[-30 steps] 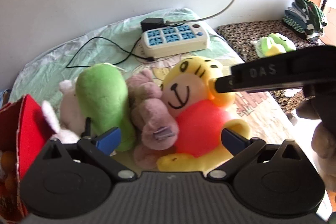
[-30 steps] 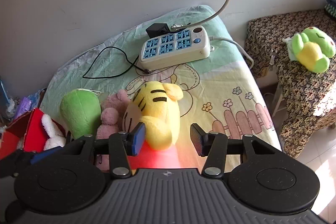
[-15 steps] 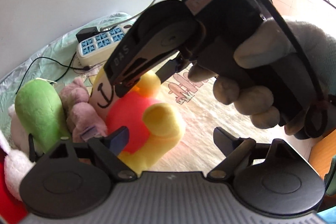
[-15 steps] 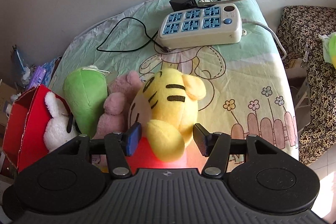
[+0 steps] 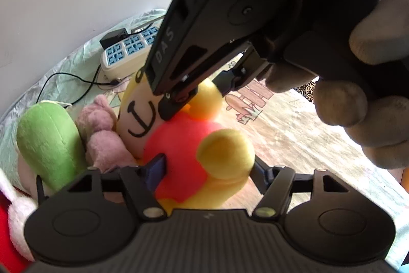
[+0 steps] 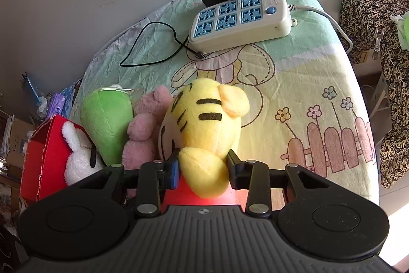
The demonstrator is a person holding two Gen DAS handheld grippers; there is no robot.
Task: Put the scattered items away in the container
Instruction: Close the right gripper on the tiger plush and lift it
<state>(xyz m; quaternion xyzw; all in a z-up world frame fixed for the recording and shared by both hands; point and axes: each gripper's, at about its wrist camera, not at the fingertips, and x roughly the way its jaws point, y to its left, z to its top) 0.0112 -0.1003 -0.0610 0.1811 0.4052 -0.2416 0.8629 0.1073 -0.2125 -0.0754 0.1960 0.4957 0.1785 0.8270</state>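
Yellow tiger plush in red shirt [image 6: 204, 119]: pinched by both right gripper [image 6: 202, 170] and left gripper [image 5: 207, 170], for lifting toward far-left red cardboard box [image 6: 38, 160].

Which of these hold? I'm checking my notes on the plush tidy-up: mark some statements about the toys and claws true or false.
1. The right claw is closed on the yellow tiger plush. True.
2. The white bunny lies in the red box. True.
3. The power strip sits inside the red box. False: it lies on the bedsheet.
4. The green plush lies right of the tiger. False: it lies left, beyond the pink plush.
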